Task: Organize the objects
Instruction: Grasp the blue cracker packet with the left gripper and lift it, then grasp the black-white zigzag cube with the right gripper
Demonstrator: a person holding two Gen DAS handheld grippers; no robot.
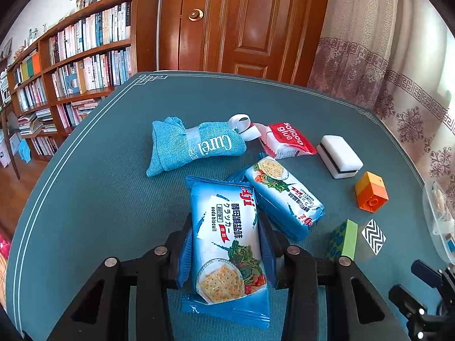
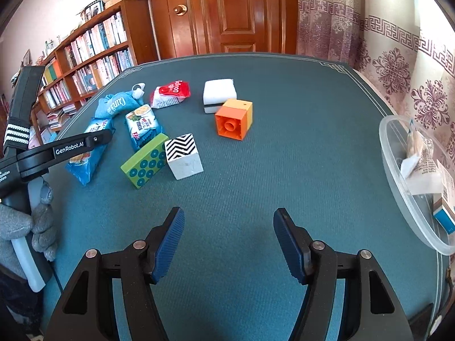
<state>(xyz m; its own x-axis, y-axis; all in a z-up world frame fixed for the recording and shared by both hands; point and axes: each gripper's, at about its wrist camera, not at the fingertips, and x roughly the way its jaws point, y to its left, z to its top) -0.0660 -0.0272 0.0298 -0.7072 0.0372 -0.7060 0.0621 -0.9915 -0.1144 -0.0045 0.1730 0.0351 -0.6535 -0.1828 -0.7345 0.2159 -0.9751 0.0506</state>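
So this looks like early-to-middle going, I'd say. The clear plastic tub [image 2: 398, 170] at the right edge of the teal table mat [image 2: 284, 113] already has a few things in it: some paper-wrapped bits and what looks like a small box with a blue end, hard to tell exactly. Everything else sits out on the mat.

The left gripper [image 1: 224, 244] has its blue pads pressed against both sides of a blue soda biscuit packet [image 1: 224, 241], so that one is pinched and, I guess, next in line for the tub. It lies lengthwise between the jaws, in the near left part of the pile. I can't tell whether it's off the mat yet.

The right gripper [image 2: 229, 244] is just hanging over bare mat with its fingers spread and nothing between them.

Left to sort, as far as I can see:
- a second blue biscuit packet [image 1: 284, 196], just beside the held one and maybe tucked under its corner
- a light blue woven pouch with a white ribbon loop [image 1: 193, 145]
- a red and white glue packet [image 1: 287, 139]
- a white sponge block with a dark stripe [image 1: 339, 156]
- an orange and yellow plastic brick [image 1: 371, 191]
- a green block with teal dots [image 2: 145, 159], touching a white cube with a black zigzag top [image 2: 183, 155]

So most of the job is ahead, roughly eight items out.
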